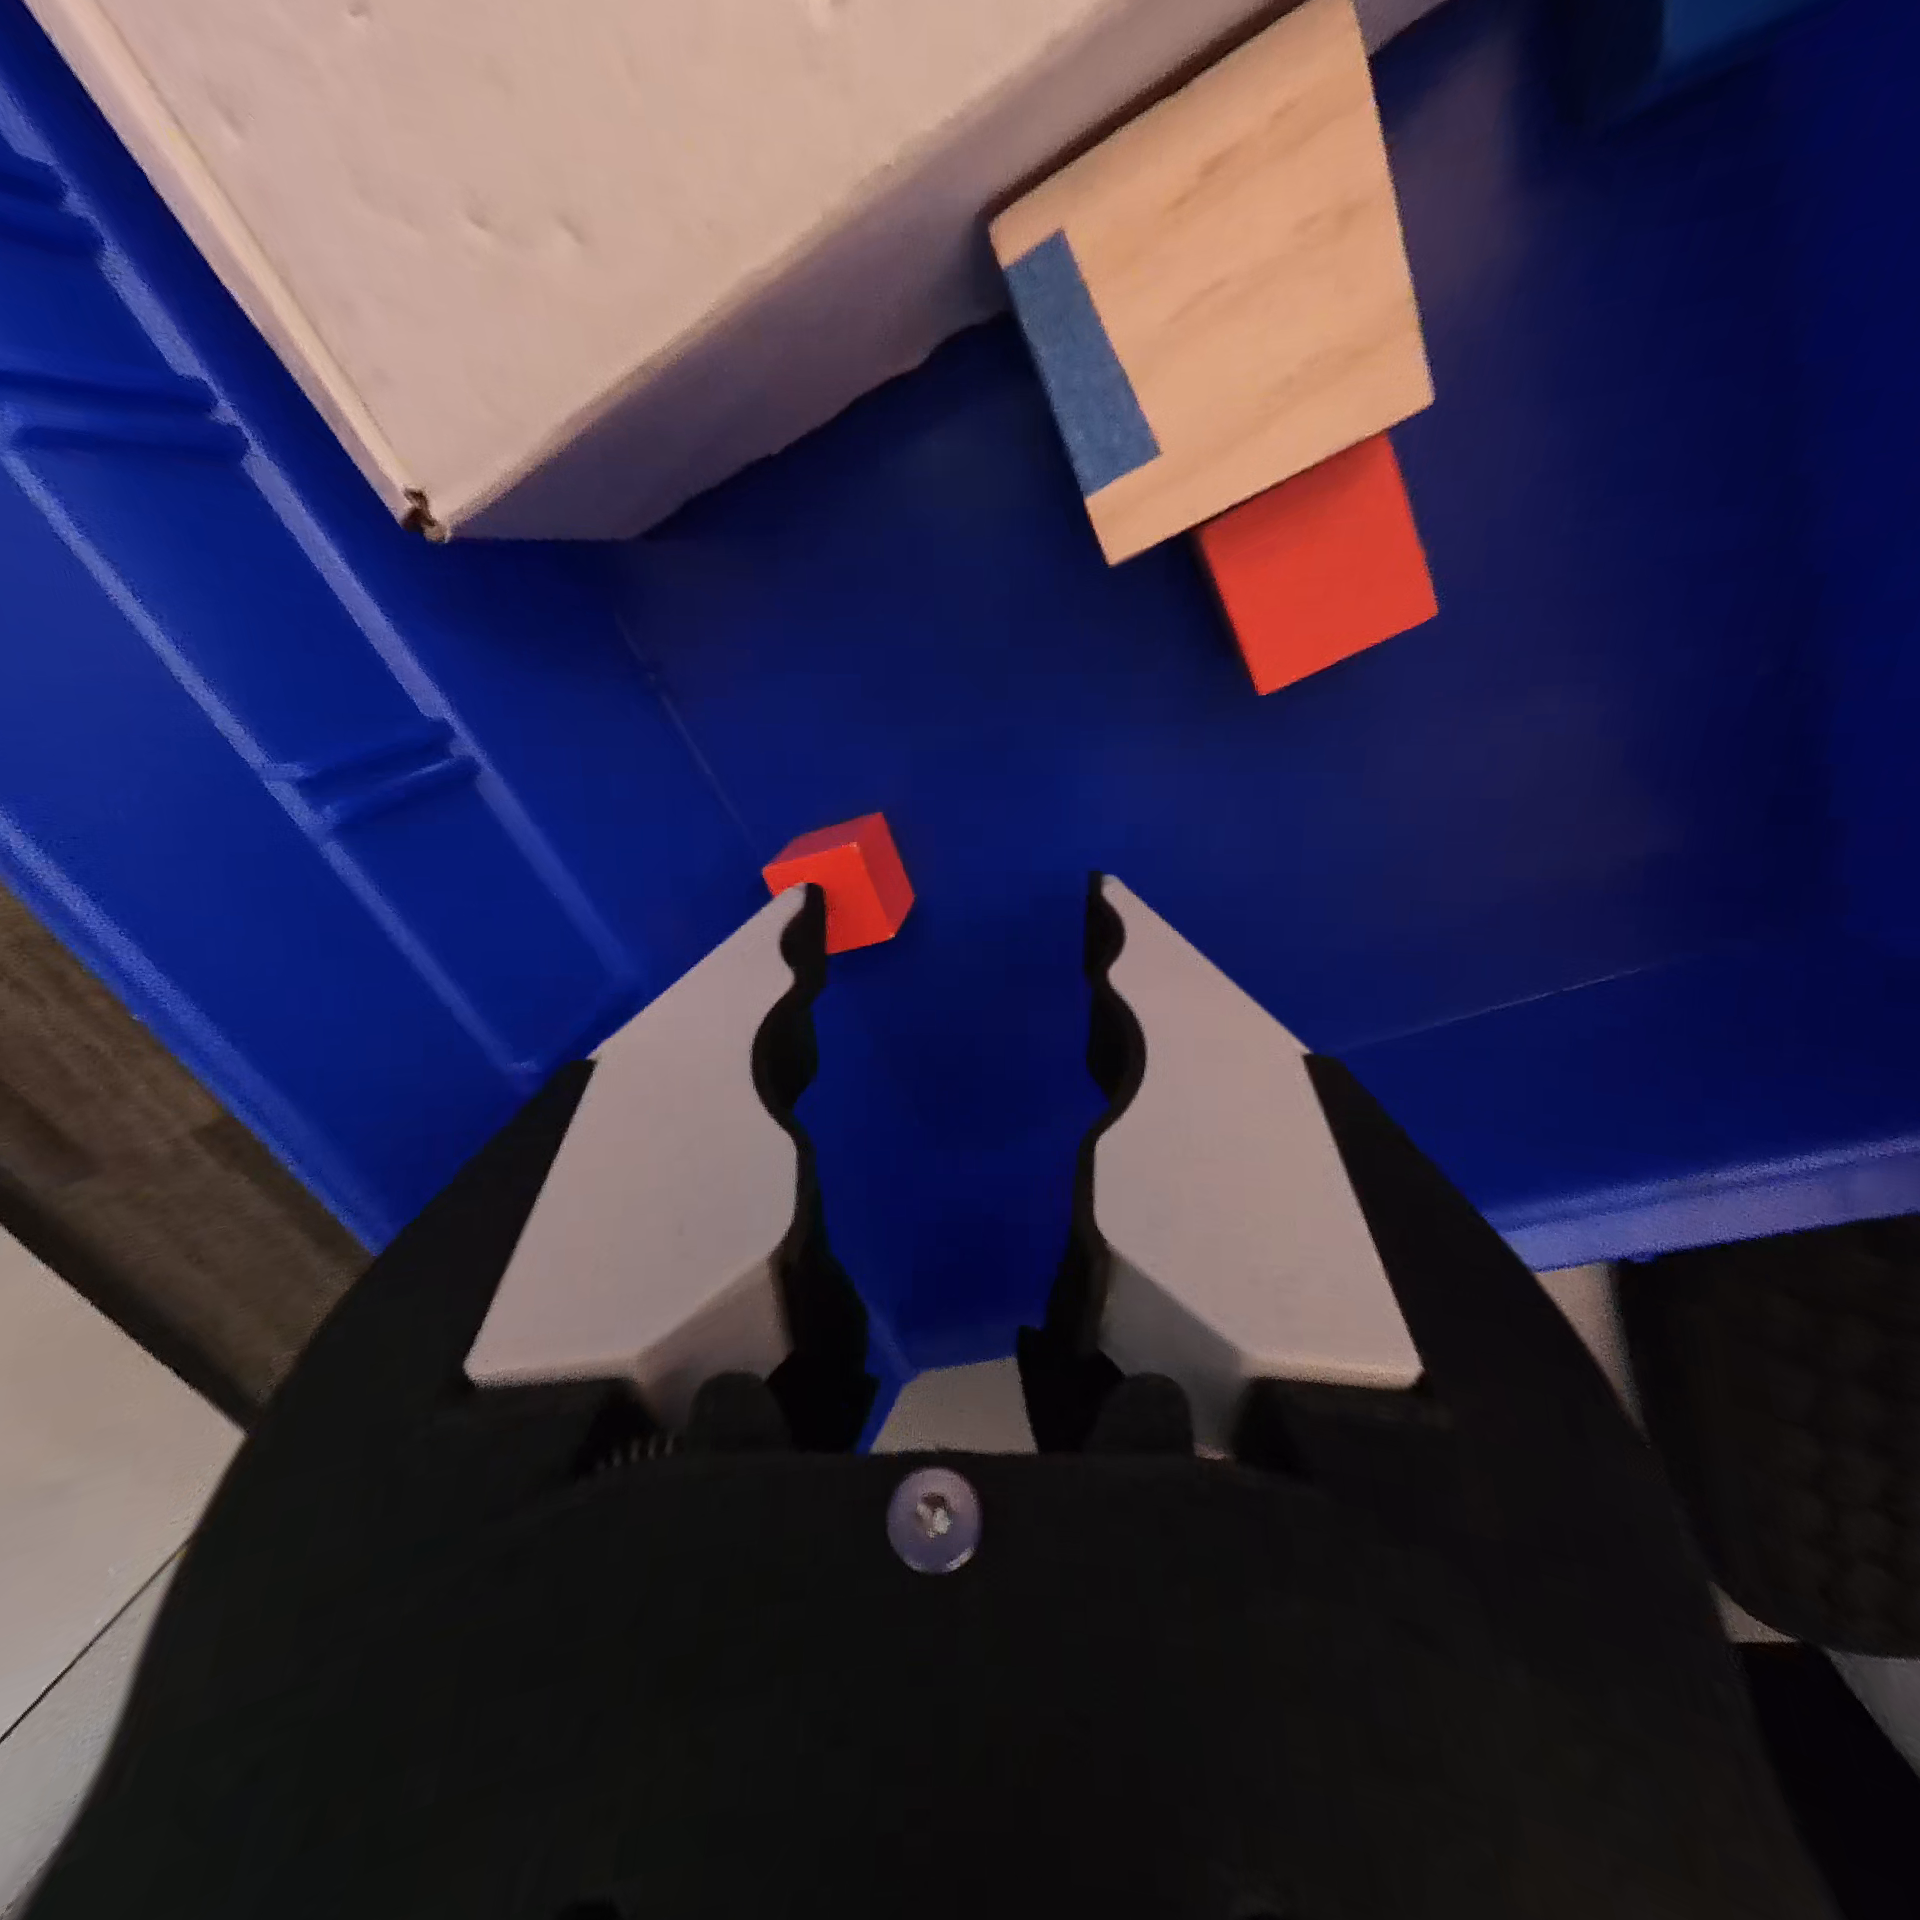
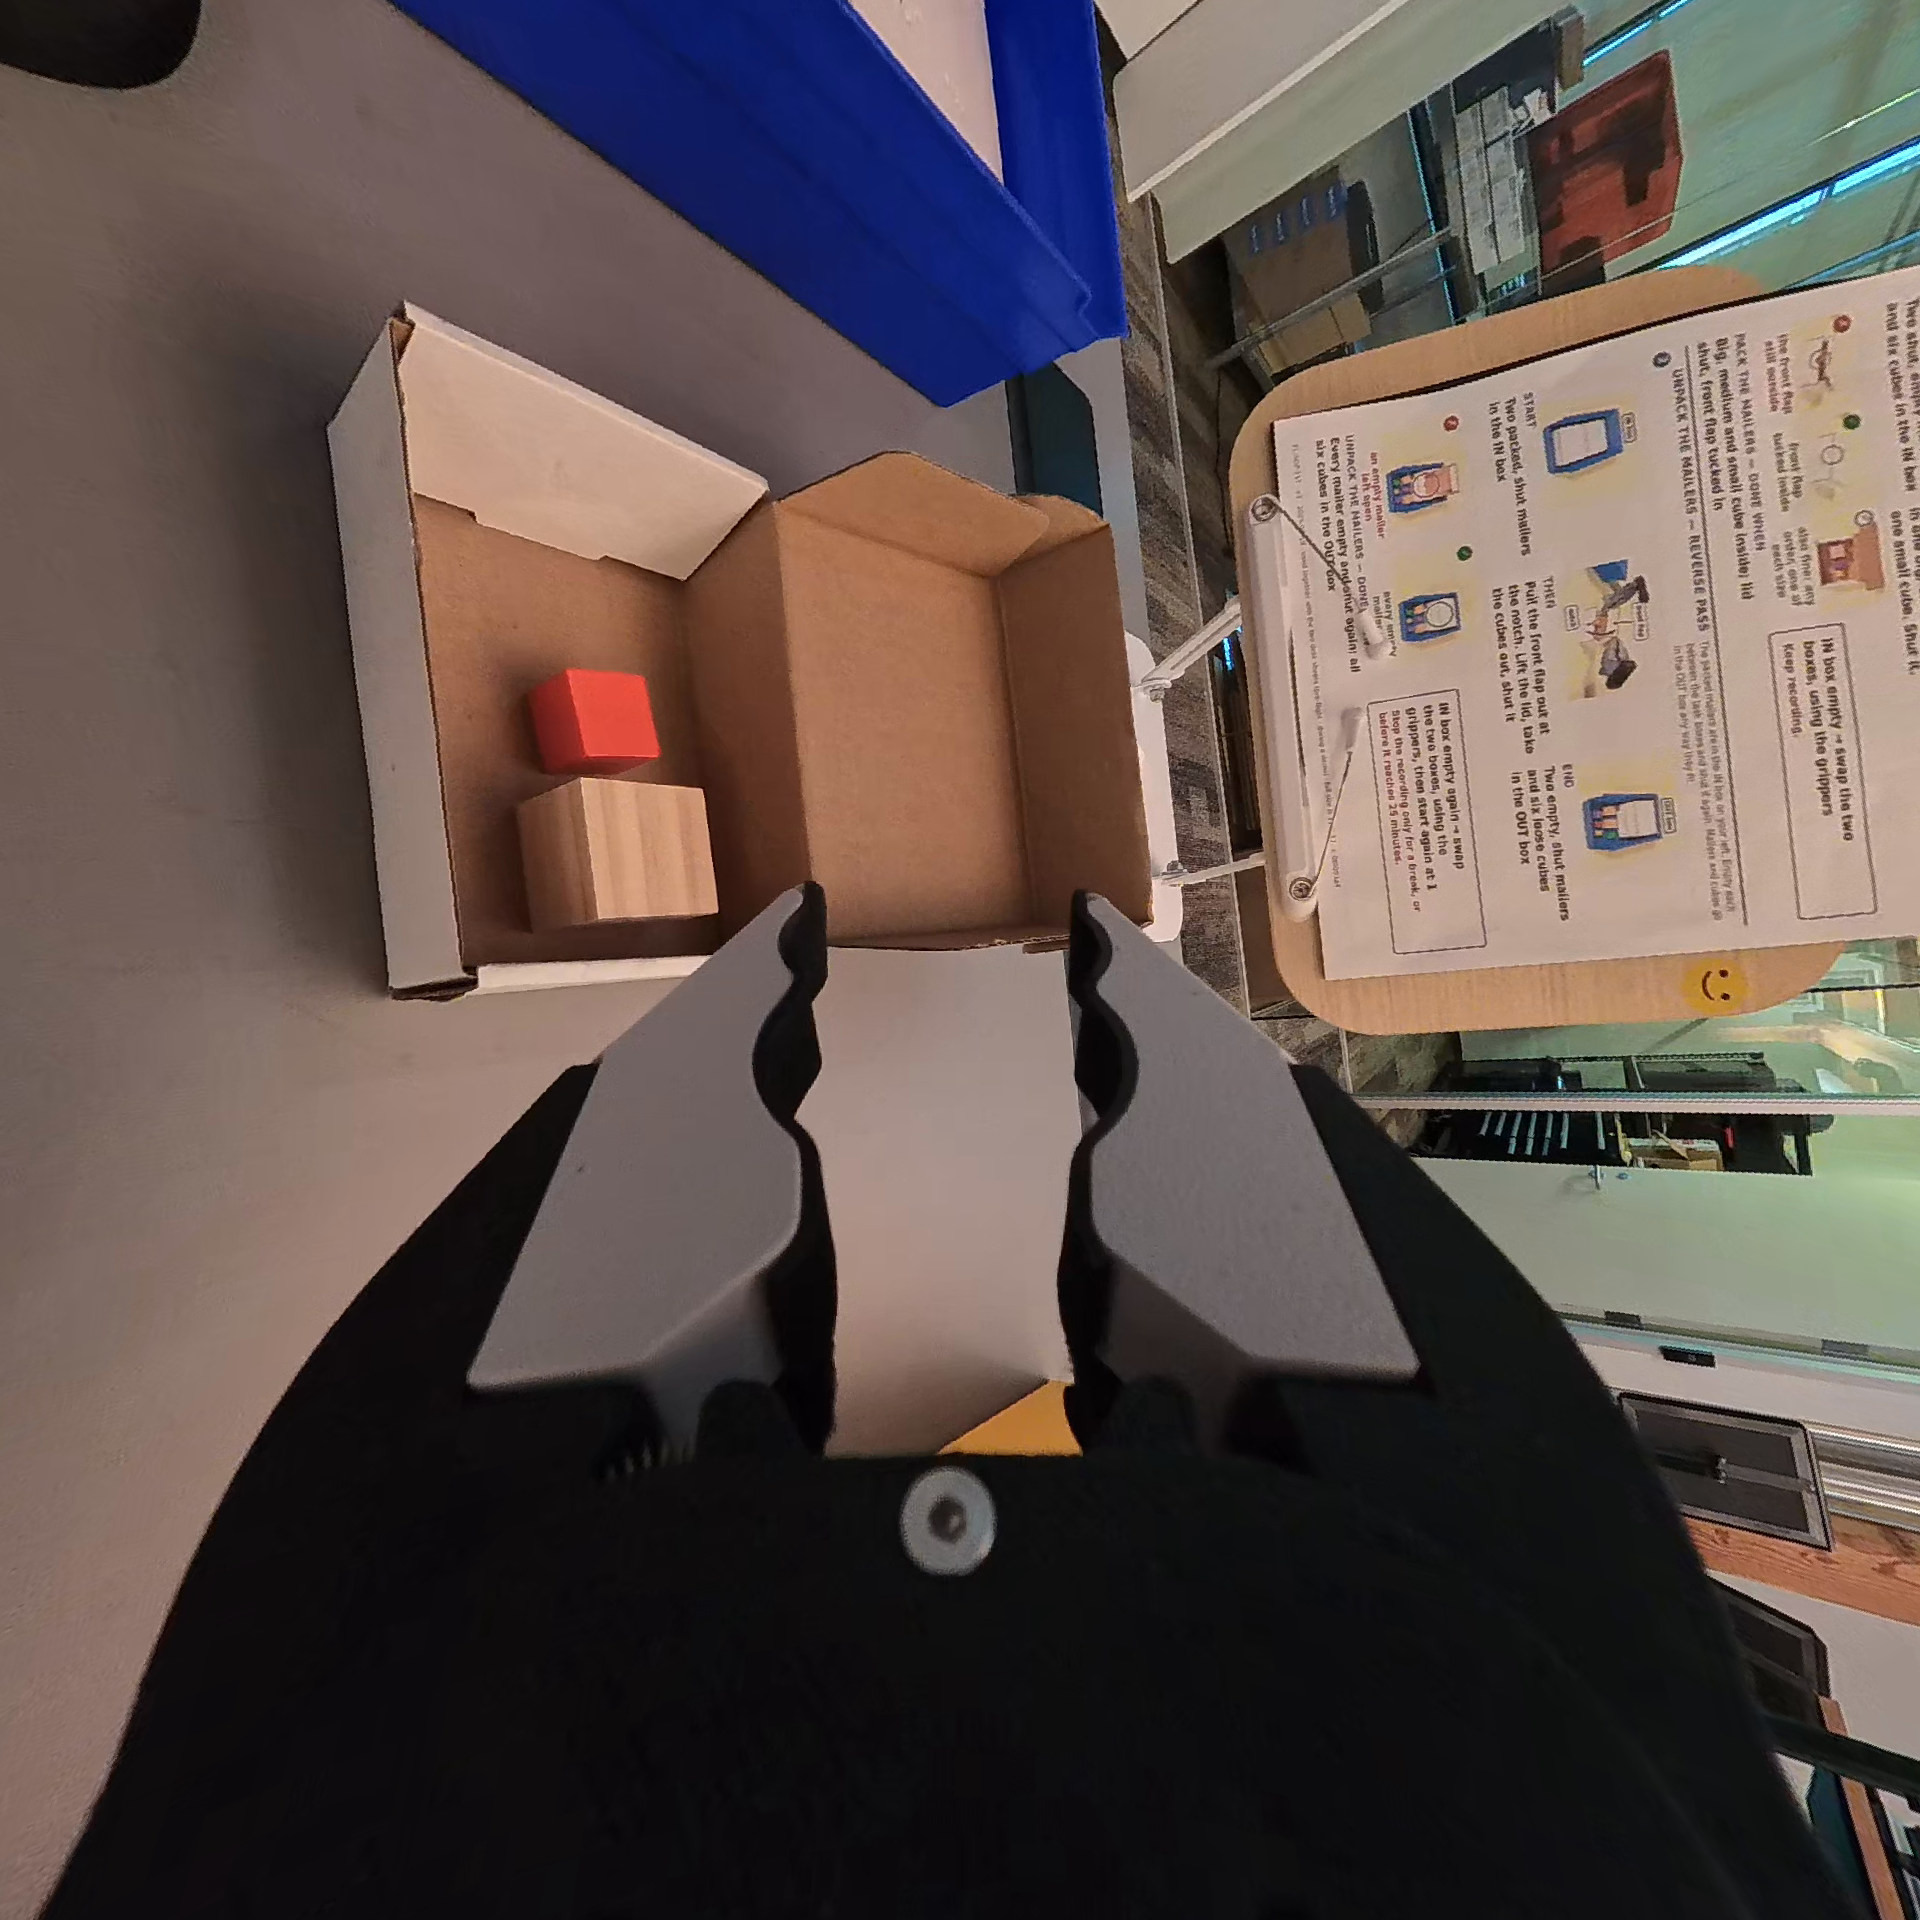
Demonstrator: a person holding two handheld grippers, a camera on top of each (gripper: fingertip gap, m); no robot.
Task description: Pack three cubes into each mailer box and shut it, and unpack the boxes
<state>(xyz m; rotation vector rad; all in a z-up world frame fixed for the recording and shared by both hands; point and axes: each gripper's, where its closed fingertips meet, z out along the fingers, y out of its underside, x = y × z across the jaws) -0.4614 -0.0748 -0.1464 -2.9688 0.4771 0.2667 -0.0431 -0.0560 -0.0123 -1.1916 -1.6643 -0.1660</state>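
In the left wrist view my left gripper [image 1: 948, 902] is open and empty, reaching into a blue bin [image 1: 1351, 883]. A small red cube [image 1: 847, 878] lies on the bin floor, just beyond my left fingertip and partly behind it. A big wooden cube [image 1: 1236, 301] with a blue patch and a medium red cube [image 1: 1320, 566] lie farther in. A shut white mailer box [image 1: 499, 229] lies in the bin at top left. In the right wrist view my right gripper [image 2: 940, 920] is open and empty over the table, near an open mailer box [image 2: 582, 582] that holds a red cube [image 2: 594, 719] and a wooden cube [image 2: 618, 852].
The open mailer's lid [image 2: 883, 717] lies flat toward the table edge. The blue bin [image 2: 831, 166] stands beyond it in the right wrist view. A wooden board with a printed instruction sheet [image 2: 1579, 644] stands off the grey table [image 2: 187, 727]. A dark object [image 1: 1787, 1455] sits beside the bin. Spacing between my two grippers at the tips: around 45 cm. My left tips are about 35 cm from the open mailer's lid [image 2: 883, 717], my right tips only 15 cm.
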